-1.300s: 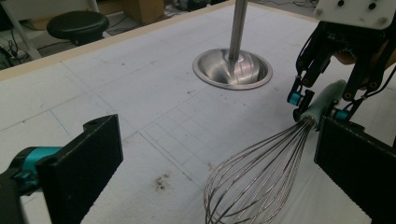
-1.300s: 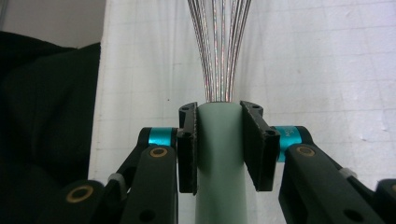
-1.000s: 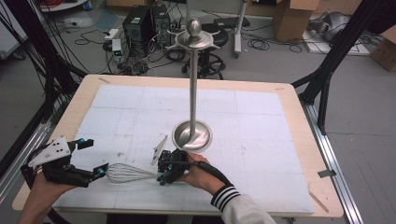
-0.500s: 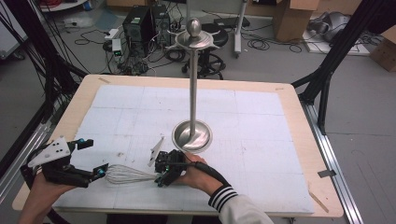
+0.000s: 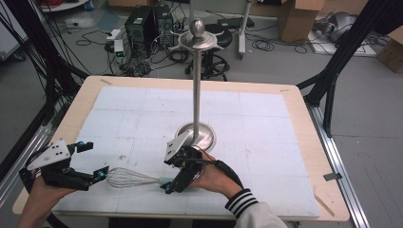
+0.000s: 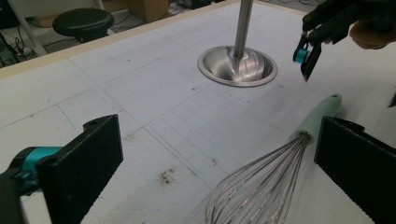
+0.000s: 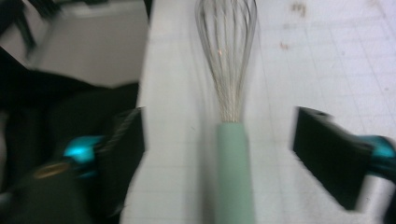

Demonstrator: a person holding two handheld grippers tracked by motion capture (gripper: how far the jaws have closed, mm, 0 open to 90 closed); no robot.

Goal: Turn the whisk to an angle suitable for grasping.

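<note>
Right gripper lining up on the whisk handle
Whisk lies on the counter; both grippers' jaws gape, empty; next, the right likely closes on the handle

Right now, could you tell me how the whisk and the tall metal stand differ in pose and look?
The whisk lies flat on the white mat, while the stand rises upright from a round base. The whisk has a pale green handle and a wire cage; the stand is all polished metal, topped with a knob. Both rest on the mat, with bright steel parts.
</note>
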